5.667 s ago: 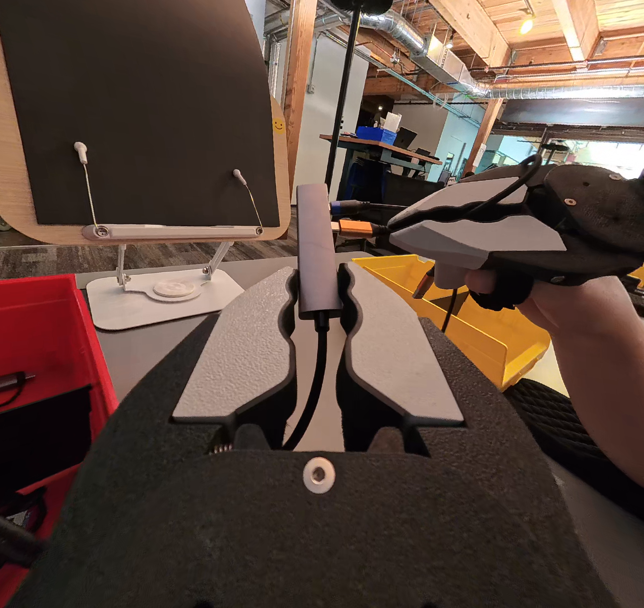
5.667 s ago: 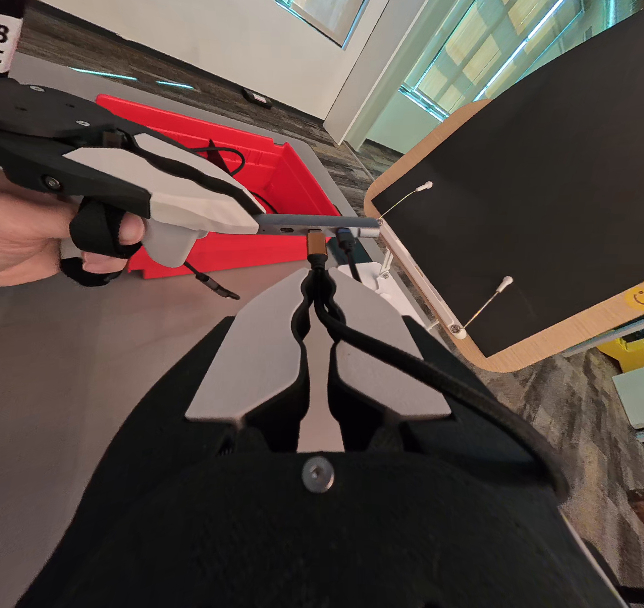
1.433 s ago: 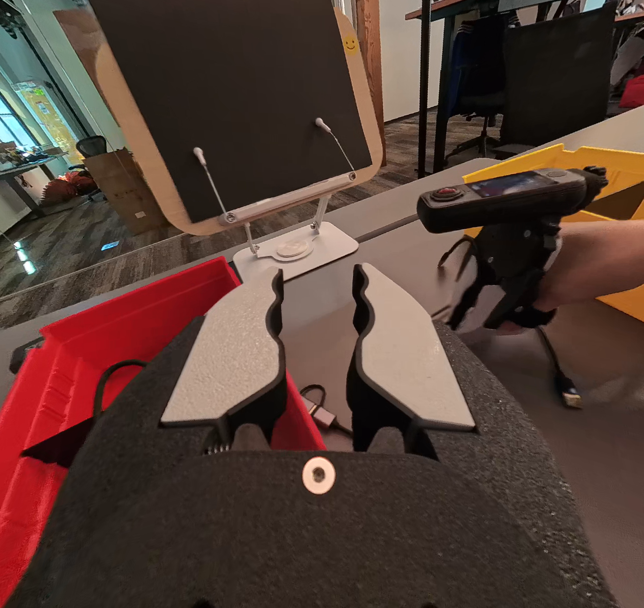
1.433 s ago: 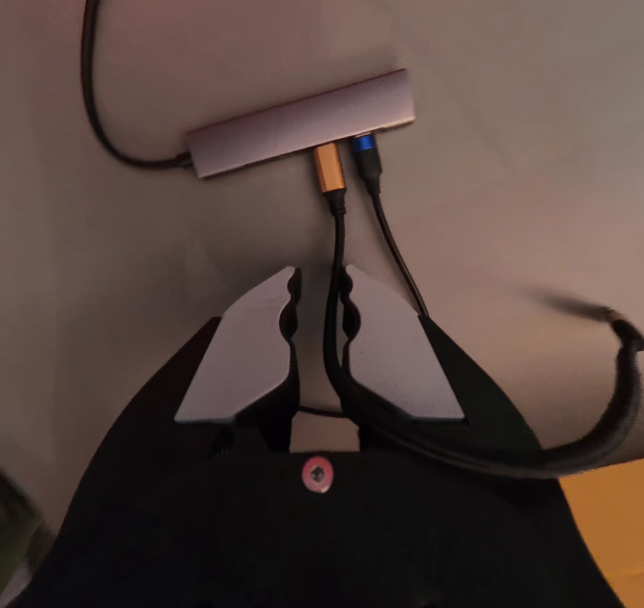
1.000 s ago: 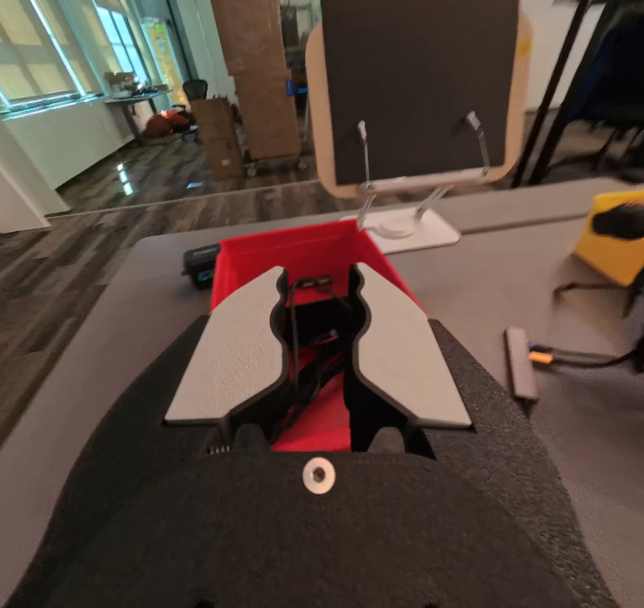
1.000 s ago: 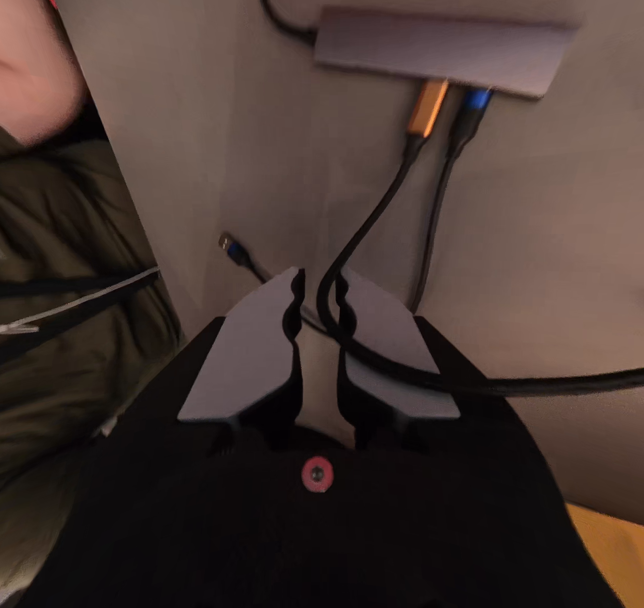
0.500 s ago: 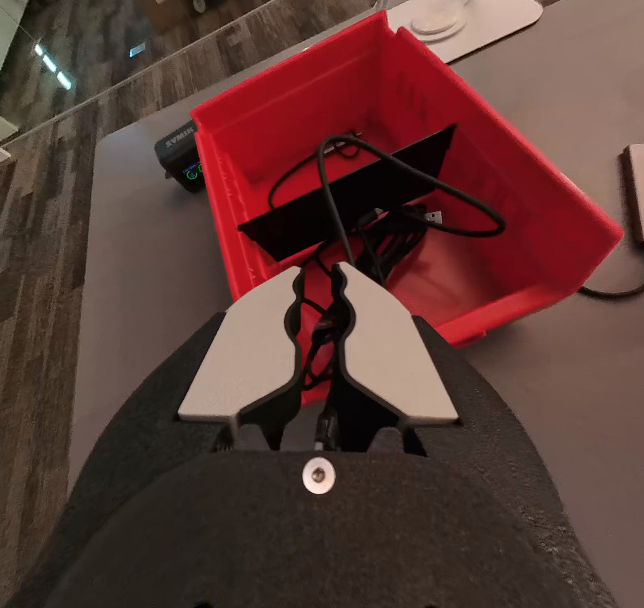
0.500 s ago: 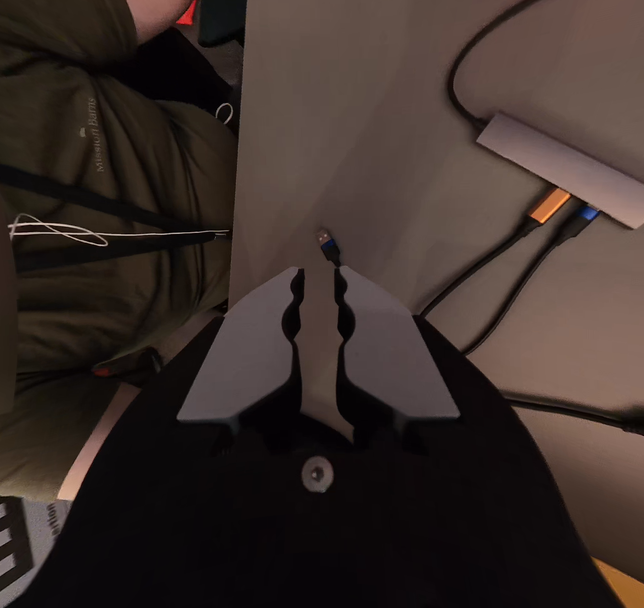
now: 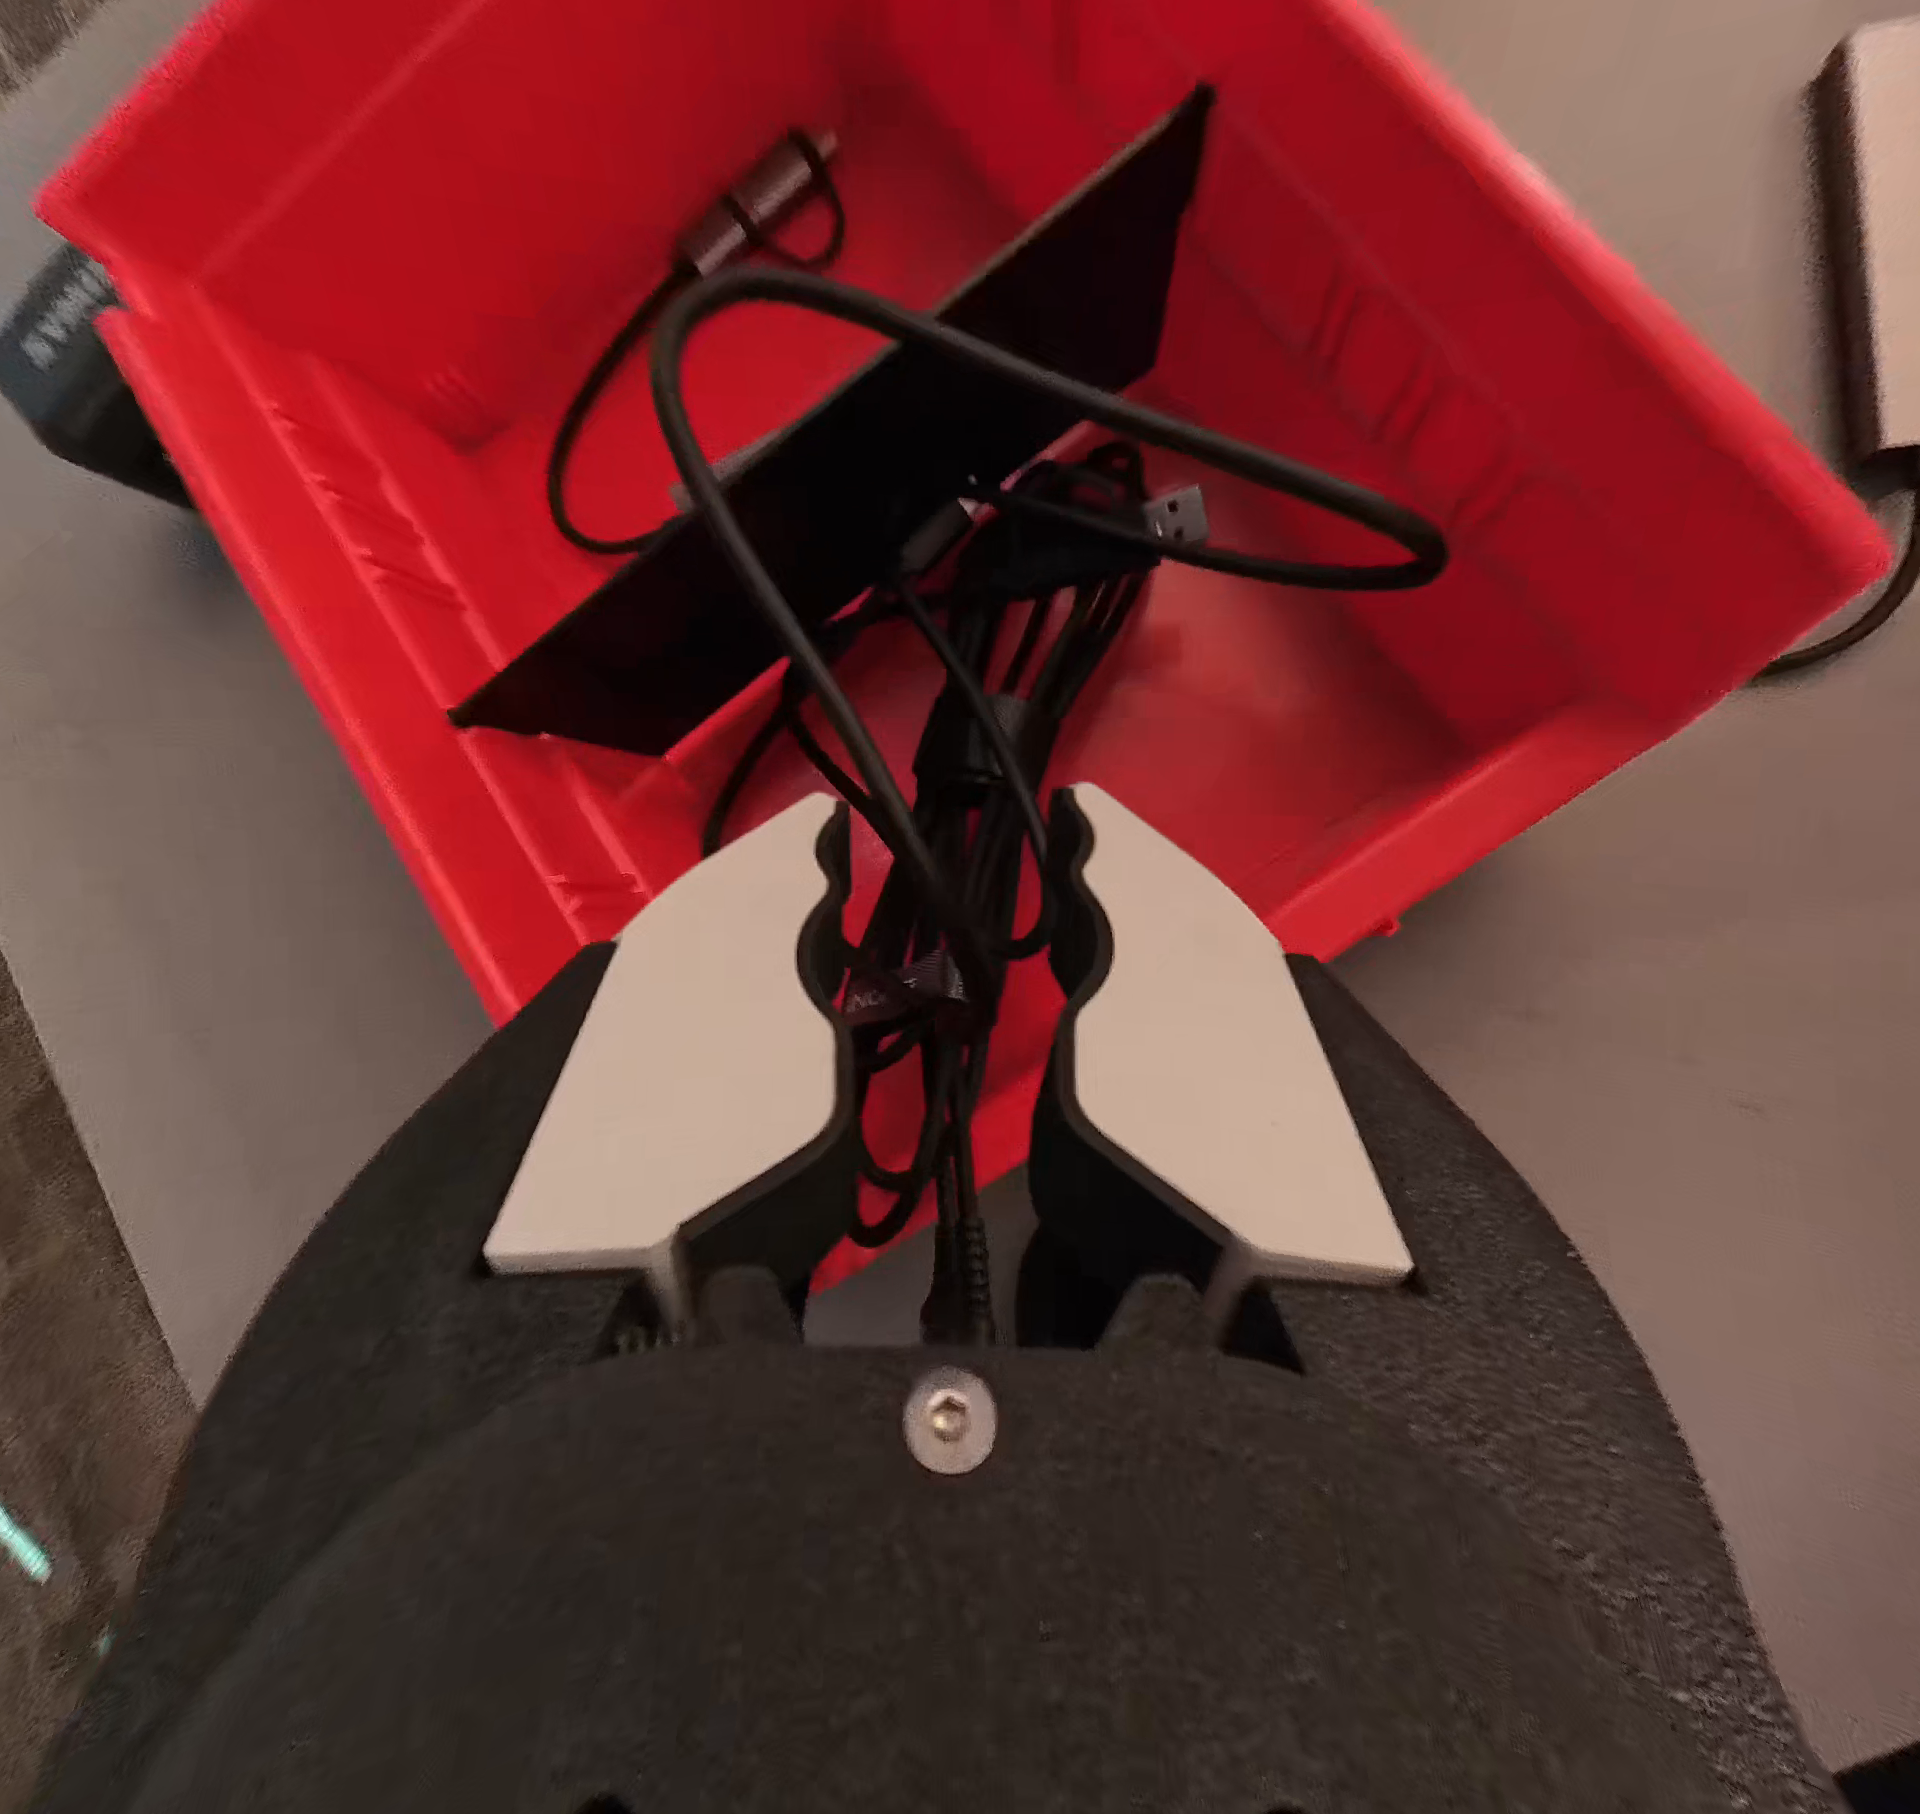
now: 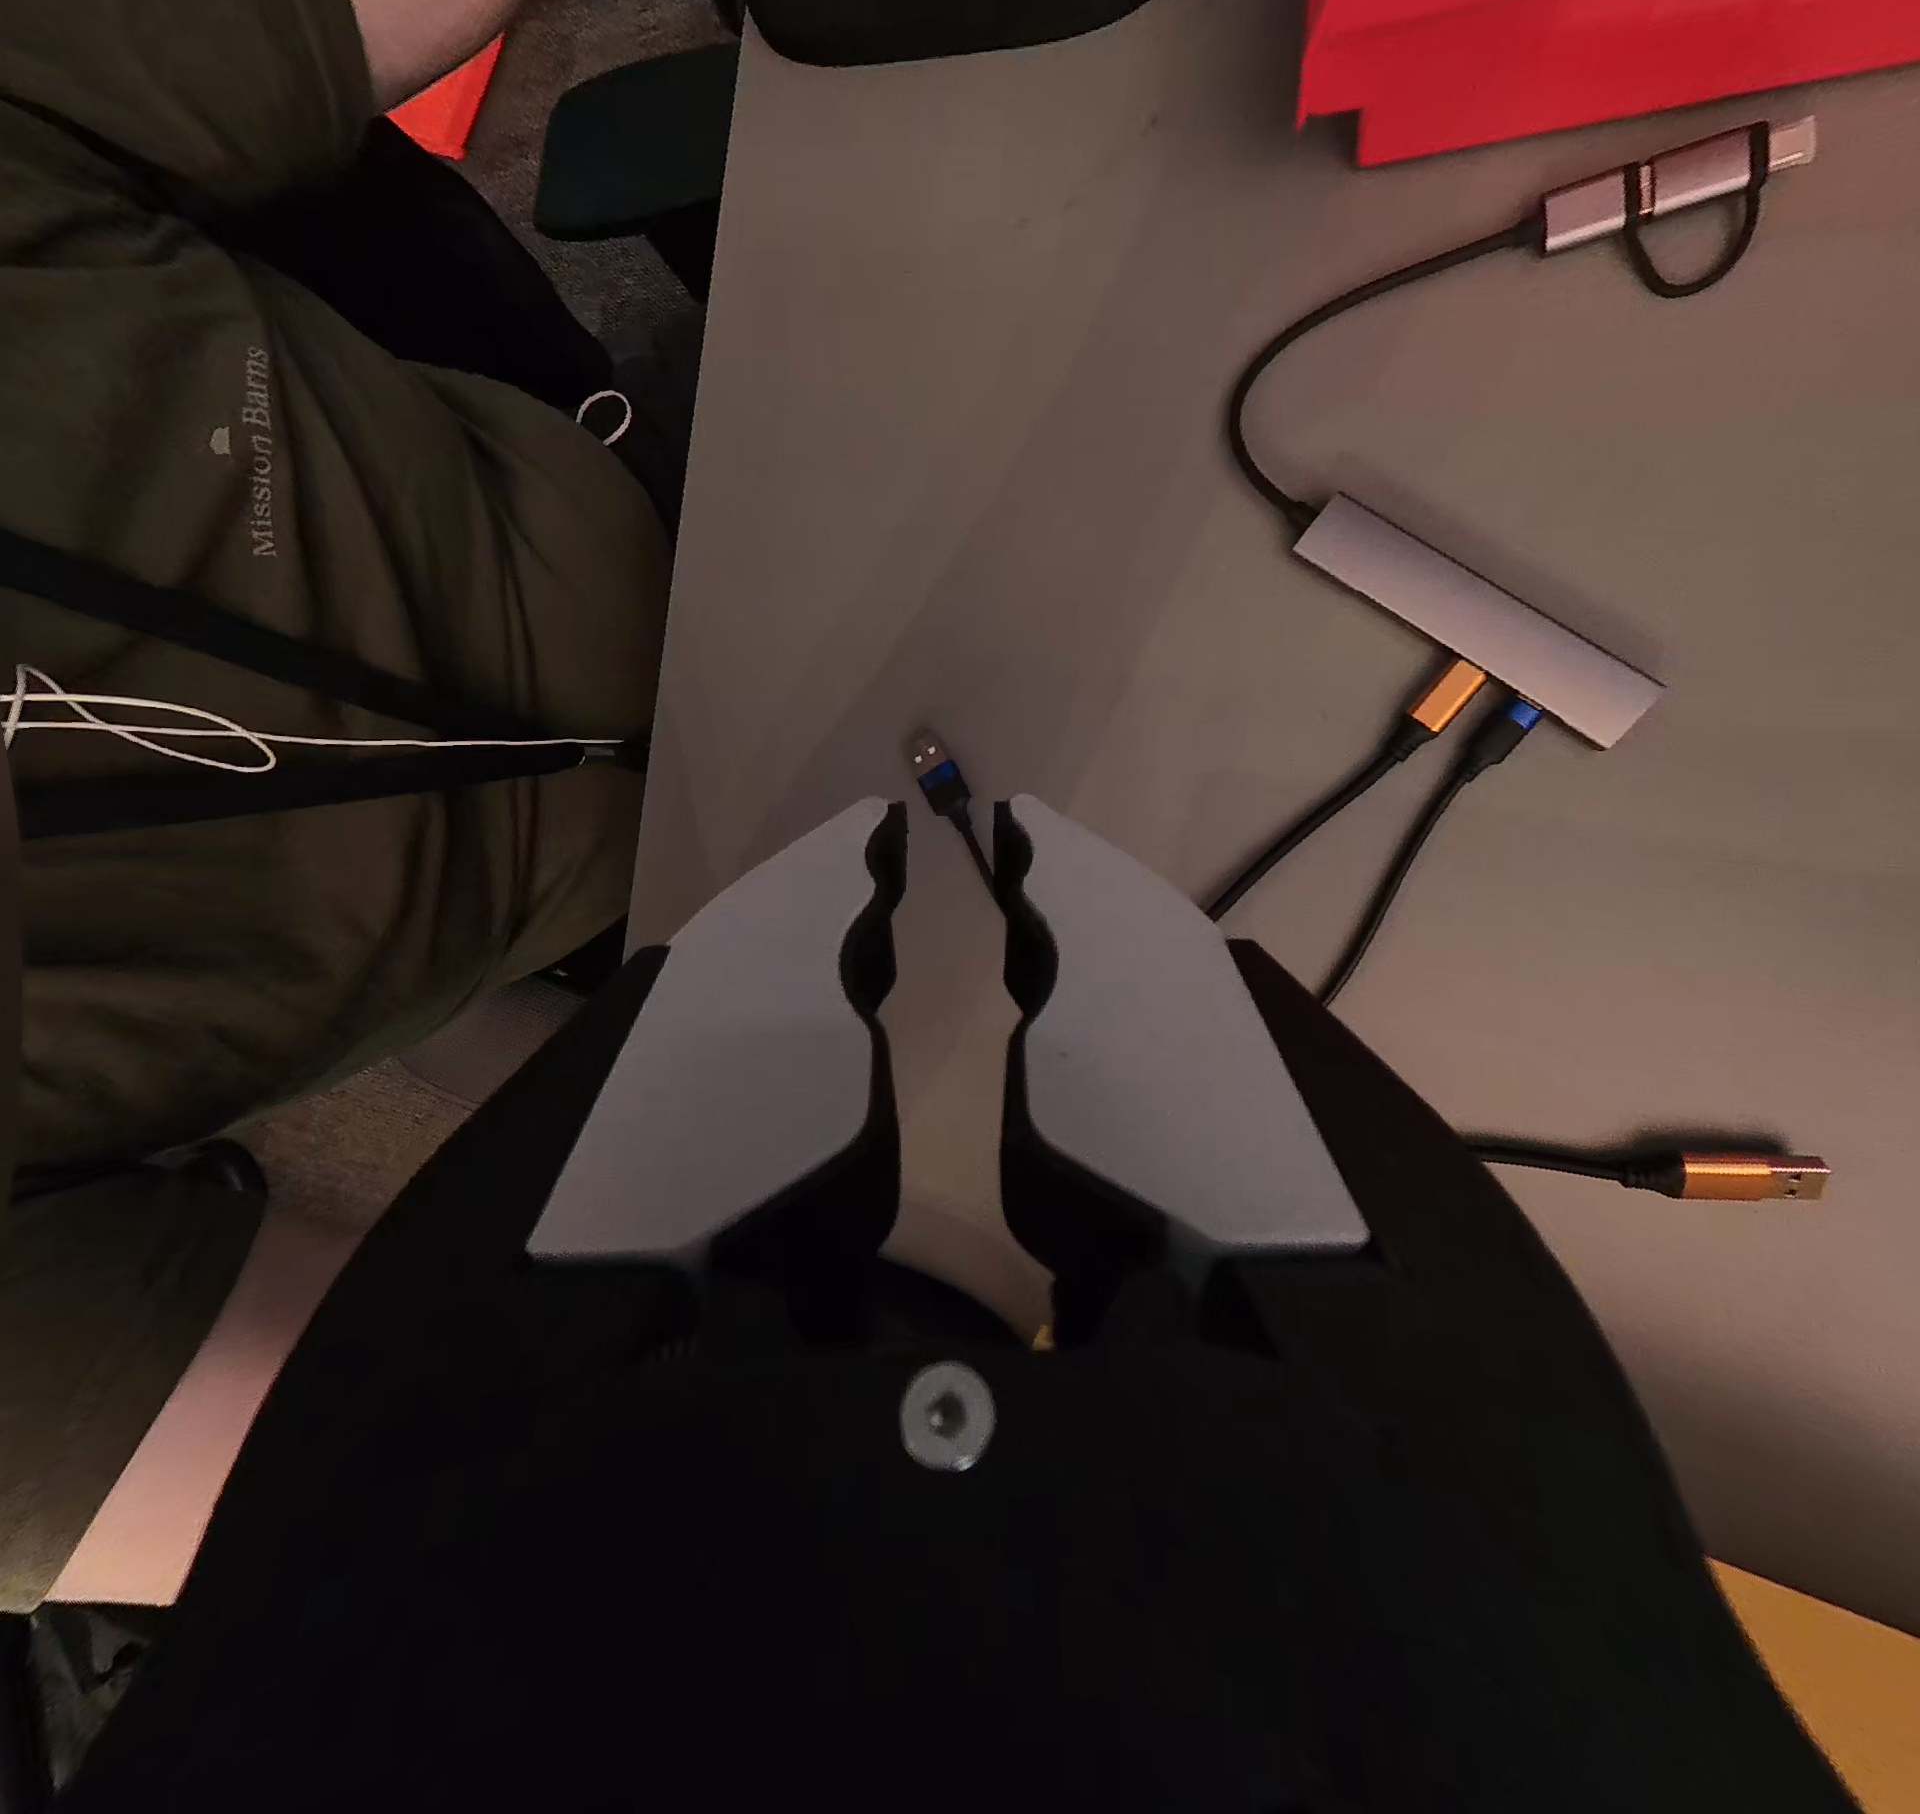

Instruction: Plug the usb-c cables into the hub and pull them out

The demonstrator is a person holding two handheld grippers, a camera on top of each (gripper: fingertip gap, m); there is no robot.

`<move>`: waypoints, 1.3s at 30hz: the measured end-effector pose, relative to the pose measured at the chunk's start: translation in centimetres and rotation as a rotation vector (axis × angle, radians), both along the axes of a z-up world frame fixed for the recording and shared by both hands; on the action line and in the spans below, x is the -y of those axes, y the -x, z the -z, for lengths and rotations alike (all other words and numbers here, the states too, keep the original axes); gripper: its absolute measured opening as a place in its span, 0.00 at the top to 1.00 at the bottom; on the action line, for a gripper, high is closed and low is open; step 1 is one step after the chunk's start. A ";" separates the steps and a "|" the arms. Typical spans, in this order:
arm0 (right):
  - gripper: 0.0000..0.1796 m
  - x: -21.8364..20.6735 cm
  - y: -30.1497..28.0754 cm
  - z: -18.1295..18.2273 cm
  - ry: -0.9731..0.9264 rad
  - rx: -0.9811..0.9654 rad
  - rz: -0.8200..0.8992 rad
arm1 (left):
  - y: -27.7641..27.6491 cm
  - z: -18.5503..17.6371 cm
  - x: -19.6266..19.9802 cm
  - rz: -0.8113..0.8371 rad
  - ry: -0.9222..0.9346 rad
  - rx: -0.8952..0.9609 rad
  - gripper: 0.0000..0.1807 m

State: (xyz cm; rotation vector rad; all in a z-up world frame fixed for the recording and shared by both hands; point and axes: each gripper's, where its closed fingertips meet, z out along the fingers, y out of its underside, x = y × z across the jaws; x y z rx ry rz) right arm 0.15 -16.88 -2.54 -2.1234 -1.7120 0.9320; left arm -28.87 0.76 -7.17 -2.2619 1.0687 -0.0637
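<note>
Over the red bin [image 9: 1351,330], left gripper [image 9: 948,829] jaws part-open w/ black cable bundle [image 9: 966,725] between, grip unclear. Right gripper [image 10: 948,814] jaws apart, empty. Hub [image 10: 1475,616] on table, orange + blue plugs in.

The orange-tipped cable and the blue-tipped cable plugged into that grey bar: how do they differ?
The orange-tipped cable has a chunkier metallic plug; the blue-tipped cable has a slimmer black plug with a blue ring. Orange sits nearer the middle of the slim grey hub, blue nearer its end. Both have black cords and lie plugged in on the grey table.
</note>
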 end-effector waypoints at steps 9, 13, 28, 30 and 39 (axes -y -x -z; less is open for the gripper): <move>0.93 -0.6 -0.2 -0.6 -0.017 -0.032 0.019 | 0.7 -4.7 -2.4 -0.091 -0.299 -0.059 0.98; 0.93 -0.9 -0.3 -0.5 -0.017 -0.032 0.026 | 0.7 -8.2 -2.3 -0.109 -0.380 0.010 0.98; 0.93 -1.7 -0.4 -0.2 -0.023 -0.025 0.057 | 4.6 -12.6 -2.2 -0.163 -0.602 -0.443 0.98; 0.93 -1.8 -0.4 -0.1 -0.024 -0.022 0.058 | 5.3 -12.7 -2.5 -0.165 -0.641 -0.594 0.98; 0.94 -2.8 -0.3 0.0 -0.042 -0.029 0.098 | 3.5 -18.2 -2.0 -0.209 -0.731 -0.384 0.98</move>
